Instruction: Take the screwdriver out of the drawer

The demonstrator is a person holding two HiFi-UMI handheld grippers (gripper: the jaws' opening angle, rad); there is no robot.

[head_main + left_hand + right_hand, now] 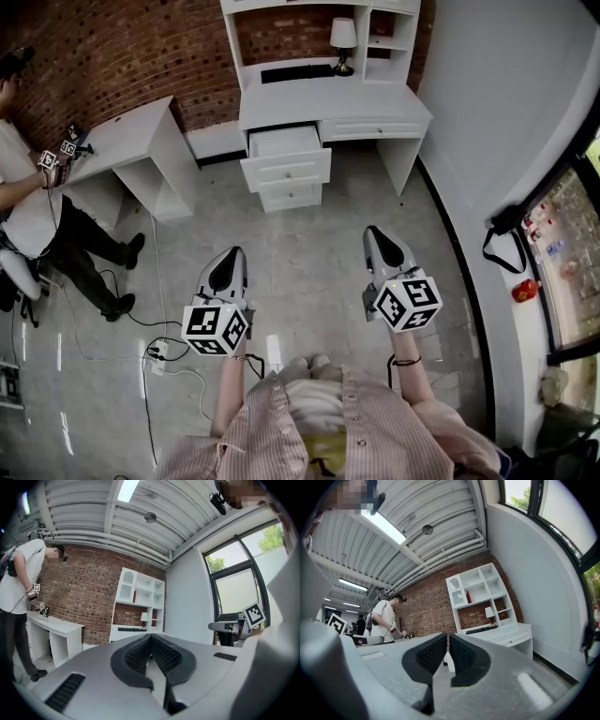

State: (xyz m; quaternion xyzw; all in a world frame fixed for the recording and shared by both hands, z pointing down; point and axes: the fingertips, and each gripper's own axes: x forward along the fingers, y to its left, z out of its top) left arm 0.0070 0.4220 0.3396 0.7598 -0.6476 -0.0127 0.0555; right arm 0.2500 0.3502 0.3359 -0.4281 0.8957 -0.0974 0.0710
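In the head view the person stands on the grey floor (309,272) with both tools held out level, side by side and apart. They are aimed toward the white surface (375,98) at the upper centre of the frame. The left gripper (232,255) sits lower left of centre and the right gripper (374,234) lower right of centre, both well short of that surface. In the left gripper view its fingers (133,656) are clenched, the ribbed pads meeting at the tip with nothing between them. In the right gripper view its fingers (429,658) are likewise clenched on nothing, with only a hairline slit between the pads. Under the left part of the surface the top drawer (286,142) is pulled out above two closed fronts. Its inside looks pale, and the screwdriver cannot be made out there, perhaps because the drawer shows so small. On the surface stand a lamp (343,39) at the upper right and a dark keyboard-like bar (295,72) to its left, under white shelves (389,28) against a brick wall (141,56). At the far left a second person (28,187) is by a side surface (131,127), holding marker-cubed tools. Cables (150,328) trail over the floor at lower left. A window (572,253) runs down the right edge.
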